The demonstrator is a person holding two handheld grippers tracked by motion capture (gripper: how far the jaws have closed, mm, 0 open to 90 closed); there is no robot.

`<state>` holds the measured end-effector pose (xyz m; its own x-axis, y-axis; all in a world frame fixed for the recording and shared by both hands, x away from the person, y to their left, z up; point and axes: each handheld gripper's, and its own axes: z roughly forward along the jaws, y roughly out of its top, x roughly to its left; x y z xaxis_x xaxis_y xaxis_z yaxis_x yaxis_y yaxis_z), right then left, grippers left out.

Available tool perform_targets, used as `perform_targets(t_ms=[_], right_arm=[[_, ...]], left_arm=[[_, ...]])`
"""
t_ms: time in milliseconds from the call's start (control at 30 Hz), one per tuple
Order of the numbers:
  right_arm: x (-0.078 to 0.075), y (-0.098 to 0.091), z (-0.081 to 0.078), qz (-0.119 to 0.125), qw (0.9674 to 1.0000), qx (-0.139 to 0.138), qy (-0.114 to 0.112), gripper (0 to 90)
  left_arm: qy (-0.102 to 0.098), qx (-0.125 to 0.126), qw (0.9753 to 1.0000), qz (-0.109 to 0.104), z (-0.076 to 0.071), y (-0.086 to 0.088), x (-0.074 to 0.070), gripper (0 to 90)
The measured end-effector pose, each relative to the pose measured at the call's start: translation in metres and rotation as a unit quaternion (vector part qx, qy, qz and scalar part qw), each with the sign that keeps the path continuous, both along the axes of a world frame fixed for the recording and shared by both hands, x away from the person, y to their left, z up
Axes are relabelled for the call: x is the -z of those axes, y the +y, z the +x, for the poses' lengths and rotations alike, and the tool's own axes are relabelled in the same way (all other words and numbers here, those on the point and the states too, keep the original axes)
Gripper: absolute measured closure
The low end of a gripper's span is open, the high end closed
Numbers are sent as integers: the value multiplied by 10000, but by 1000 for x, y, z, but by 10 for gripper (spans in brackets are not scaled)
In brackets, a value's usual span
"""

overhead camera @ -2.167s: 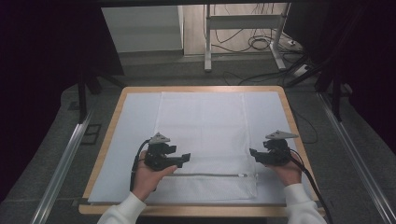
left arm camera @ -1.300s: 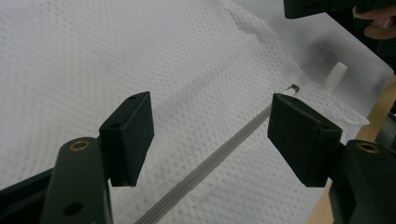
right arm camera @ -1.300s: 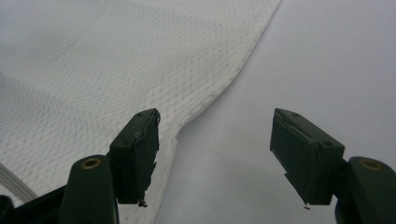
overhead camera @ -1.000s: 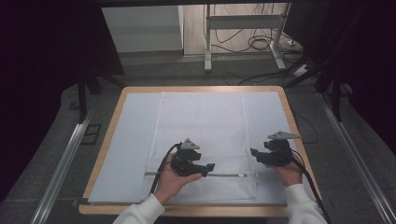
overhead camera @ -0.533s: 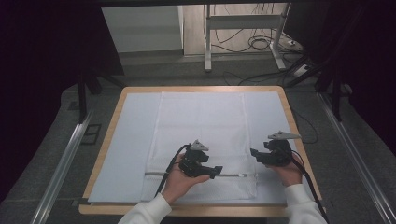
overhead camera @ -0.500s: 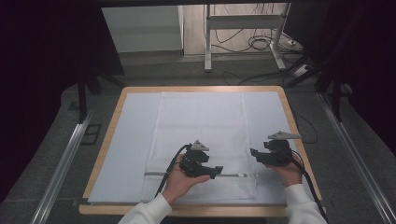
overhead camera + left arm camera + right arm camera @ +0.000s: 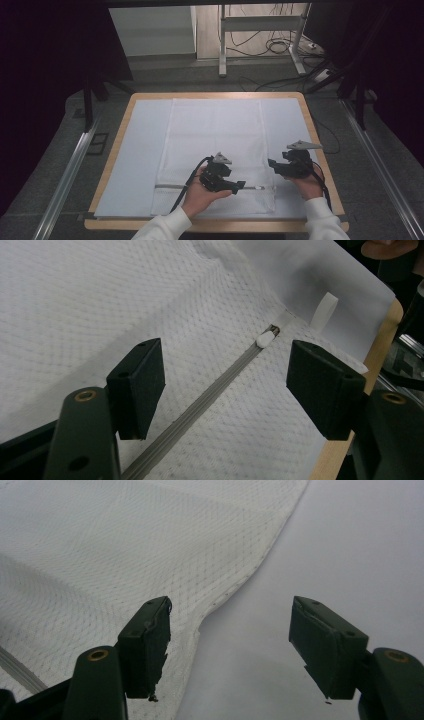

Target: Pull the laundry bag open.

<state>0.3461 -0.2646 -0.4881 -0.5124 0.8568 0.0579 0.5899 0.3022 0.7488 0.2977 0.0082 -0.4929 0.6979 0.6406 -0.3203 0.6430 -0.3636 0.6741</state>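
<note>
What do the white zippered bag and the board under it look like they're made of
The white mesh bag looks like soft synthetic netting: an open diamond weave, matte, puckering near the grey zipper, which seems plastic. The tan board looks like wood, a pale bare rim, under a smooth matte white sheet, material unclear.

You wear white sleeves (image 7: 162, 227) to the wrists. Your left gripper (image 7: 239, 186) and right gripper (image 7: 272, 164) are black, each topped by a grey three-cornered plate and trailing a black cable. Brass-ringed screw holes sit at the base of their blocky black jaws.
</note>
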Motion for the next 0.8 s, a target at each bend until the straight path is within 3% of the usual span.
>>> perform_targets(t_ms=[367, 800], right_arm=[[-2, -2, -1, 36, 10000, 62, -56, 335], [-2, -2, -1, 45, 9999, 74, -68, 340]], left_arm=[[198, 183, 9996, 14, -1, -23, 6, 339], [419, 269, 9988, -5, 4, -37, 9, 355]])
